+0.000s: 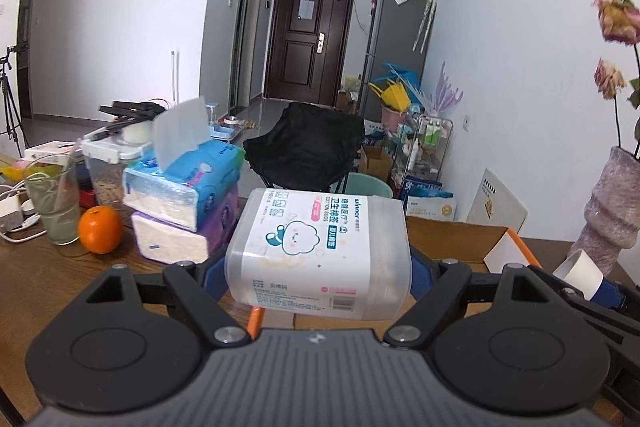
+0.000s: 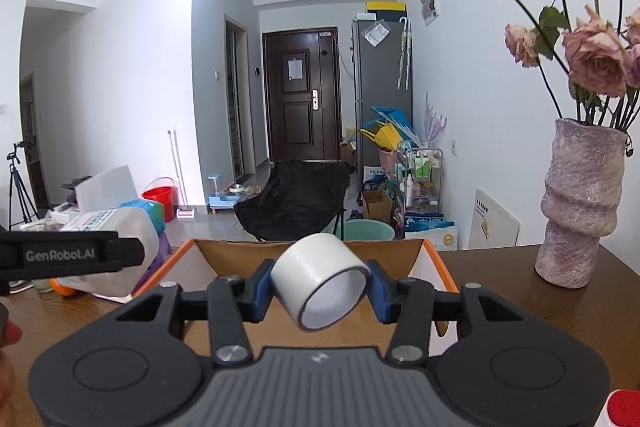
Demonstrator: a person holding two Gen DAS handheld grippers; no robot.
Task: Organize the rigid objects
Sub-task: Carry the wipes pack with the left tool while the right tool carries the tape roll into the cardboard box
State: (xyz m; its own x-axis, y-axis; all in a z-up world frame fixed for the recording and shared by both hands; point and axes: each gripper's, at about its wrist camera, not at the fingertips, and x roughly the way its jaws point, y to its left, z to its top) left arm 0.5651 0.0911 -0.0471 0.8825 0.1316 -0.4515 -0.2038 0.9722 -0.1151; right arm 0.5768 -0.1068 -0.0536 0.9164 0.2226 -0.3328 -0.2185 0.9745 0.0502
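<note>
Broadly, both grippers hover over the wooden table (image 1: 48, 283) with something pinched, and the open cardboard box (image 2: 430, 259) lies ahead of and below each of them. That drop into the box is the relation the next move turns on, judging from the task.

From the right wrist view the box sits squarely under and just beyond the right gripper (image 2: 320, 291), its orange-edged walls spreading to either side of the fingers. From the left wrist view the same box (image 1: 452, 239) lies ahead and off to the right of the left gripper (image 1: 318, 259). So the right gripper appears the nearer to a release over the opening, while the left would need to shift rightward first.

The left gripper is clamped on a cotton-bud tub (image 1: 318, 247), a clear rounded container with a white label. Its long axis runs forward, away from the gripper, and its near end overhangs the fingers. It is held clear of the table, with a stack of tissue packs (image 1: 180, 195) and an orange (image 1: 100, 229) off to the left.

The right gripper is pressed onto a tape roll (image 2: 320, 281), gripped across its curved sides. The roll's axis points back toward the camera and slightly downward, so its open end faces the gripper body. It hangs above the box's interior, not touching the walls. A vase (image 2: 580, 203) stands well to the right.
</note>
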